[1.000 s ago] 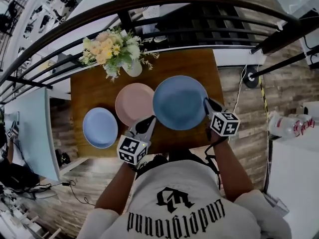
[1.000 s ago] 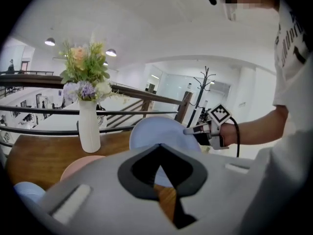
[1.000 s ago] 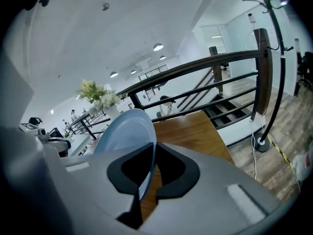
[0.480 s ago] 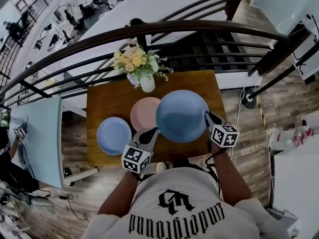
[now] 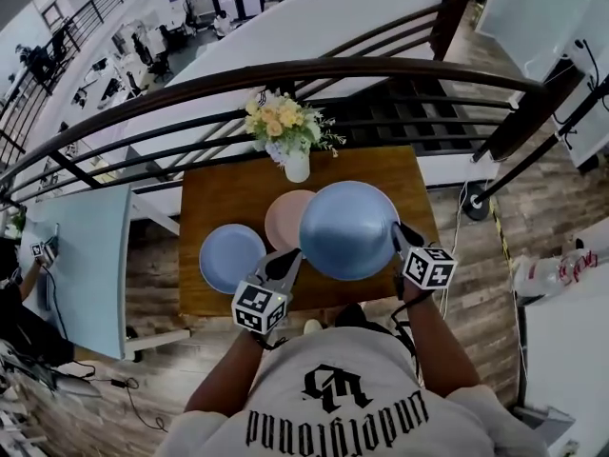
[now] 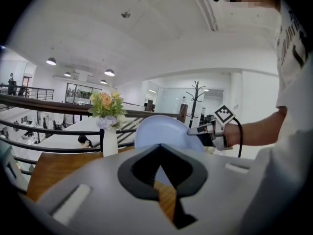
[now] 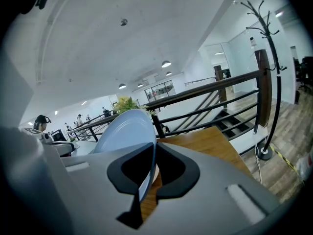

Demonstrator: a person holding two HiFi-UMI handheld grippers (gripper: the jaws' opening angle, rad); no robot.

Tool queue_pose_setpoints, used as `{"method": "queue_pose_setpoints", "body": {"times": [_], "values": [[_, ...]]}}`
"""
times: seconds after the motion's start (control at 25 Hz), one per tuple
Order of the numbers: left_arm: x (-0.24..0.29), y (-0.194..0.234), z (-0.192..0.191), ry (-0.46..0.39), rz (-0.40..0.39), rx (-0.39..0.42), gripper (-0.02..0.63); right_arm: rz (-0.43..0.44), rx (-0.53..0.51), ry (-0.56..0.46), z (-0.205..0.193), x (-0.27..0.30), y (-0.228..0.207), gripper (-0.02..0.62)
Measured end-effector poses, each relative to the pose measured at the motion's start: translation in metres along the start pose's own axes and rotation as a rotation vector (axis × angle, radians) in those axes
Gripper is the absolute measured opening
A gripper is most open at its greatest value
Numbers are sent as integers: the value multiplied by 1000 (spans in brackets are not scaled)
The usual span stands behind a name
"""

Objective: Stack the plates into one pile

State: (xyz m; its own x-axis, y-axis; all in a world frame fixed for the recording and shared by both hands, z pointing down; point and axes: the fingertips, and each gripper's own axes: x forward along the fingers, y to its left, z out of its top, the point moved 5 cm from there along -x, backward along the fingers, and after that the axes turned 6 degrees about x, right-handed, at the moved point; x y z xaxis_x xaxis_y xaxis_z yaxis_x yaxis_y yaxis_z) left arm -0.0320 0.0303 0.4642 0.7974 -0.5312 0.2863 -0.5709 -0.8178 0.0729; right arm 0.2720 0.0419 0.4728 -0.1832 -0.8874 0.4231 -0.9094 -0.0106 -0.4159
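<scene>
A large blue plate [image 5: 347,228] hangs tilted above the wooden table [image 5: 219,198], with my right gripper [image 5: 398,238] shut on its right rim. In the right gripper view the rim of the plate [image 7: 127,131] runs between the jaws of my right gripper [image 7: 154,147]. The plate covers the right part of a pink plate [image 5: 284,219] lying on the table. A small blue plate [image 5: 231,257] lies to the left. My left gripper [image 5: 284,263] hovers at the table's near edge, shut and holding nothing; in its own view my left gripper [image 6: 159,148] faces the large plate [image 6: 164,131].
A white vase of flowers [image 5: 290,139] stands at the table's far edge, just beyond the pink plate. A dark metal railing [image 5: 285,72] curves behind the table. A pale blue panel [image 5: 81,265] stands to the left, and wooden floor [image 5: 476,246] lies to the right.
The large blue plate has moved left with my right gripper and now covers more of the pink plate. My left gripper has kept its place near the table's front edge.
</scene>
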Motion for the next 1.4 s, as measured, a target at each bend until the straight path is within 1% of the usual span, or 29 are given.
{"method": "queue_pose_setpoints", "body": {"times": [0.24, 0.48, 0.72, 0.88, 1.0, 1.24, 1.4], "values": [[-35, 7, 0, -10, 52, -6, 46, 42, -20, 5, -5, 1, 30, 18], [-50, 11, -5, -9, 118, -23, 46, 108, -35, 25, -3, 14, 46, 18], [-48, 8, -4, 6, 162, -26, 46, 170, -49, 51, 9, 30, 49, 18], [-42, 8, -6, 5, 210, -61, 46, 209, -68, 71, 18, 43, 46, 18], [-36, 3, -6, 7, 238, -59, 46, 239, -80, 87, 22, 49, 43, 20], [-27, -3, -11, 6, 307, -80, 46, 304, -101, 118, 25, 57, 39, 18], [-24, -10, -15, 16, 320, -89, 46, 319, -104, 136, 20, 58, 34, 20]]}}
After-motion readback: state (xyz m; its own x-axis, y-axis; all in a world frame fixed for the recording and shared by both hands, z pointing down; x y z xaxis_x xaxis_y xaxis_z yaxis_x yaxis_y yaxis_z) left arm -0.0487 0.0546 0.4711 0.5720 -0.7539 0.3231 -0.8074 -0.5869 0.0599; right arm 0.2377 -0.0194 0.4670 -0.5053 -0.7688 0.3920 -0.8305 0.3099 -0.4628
